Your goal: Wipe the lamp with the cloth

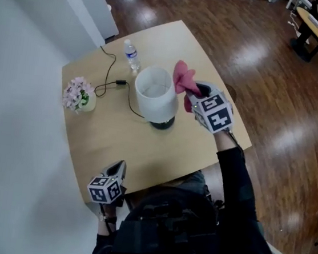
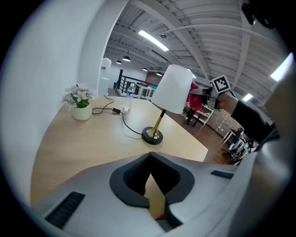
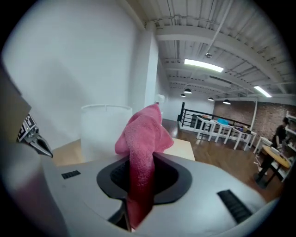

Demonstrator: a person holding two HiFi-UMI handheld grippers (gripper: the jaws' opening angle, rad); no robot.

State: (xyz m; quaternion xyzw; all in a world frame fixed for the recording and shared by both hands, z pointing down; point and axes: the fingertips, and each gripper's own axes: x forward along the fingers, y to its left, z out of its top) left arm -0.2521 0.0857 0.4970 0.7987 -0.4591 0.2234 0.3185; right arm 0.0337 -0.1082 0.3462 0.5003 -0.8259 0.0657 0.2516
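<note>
A lamp with a white shade [image 1: 154, 93] [image 2: 172, 87] [image 3: 102, 131] and a brass stem on a dark round base [image 2: 152, 135] stands in the middle of the wooden table [image 1: 122, 142]. My right gripper [image 1: 192, 97] [image 3: 137, 203] is shut on a pink cloth [image 1: 183, 77] [image 3: 141, 139], held up just right of the shade's top rim. The cloth bunches above the jaws. My left gripper [image 1: 120, 168] [image 2: 155, 203] is shut with nothing in it, low at the table's near edge, pointing toward the lamp.
A black cord [image 1: 113, 83] [image 2: 113, 111] runs from the lamp across the table. A small pot of pale flowers [image 1: 79, 95] [image 2: 81, 103] stands at the left edge, a water bottle [image 1: 132, 55] at the far side. Wooden floor [image 1: 276, 109] surrounds the table.
</note>
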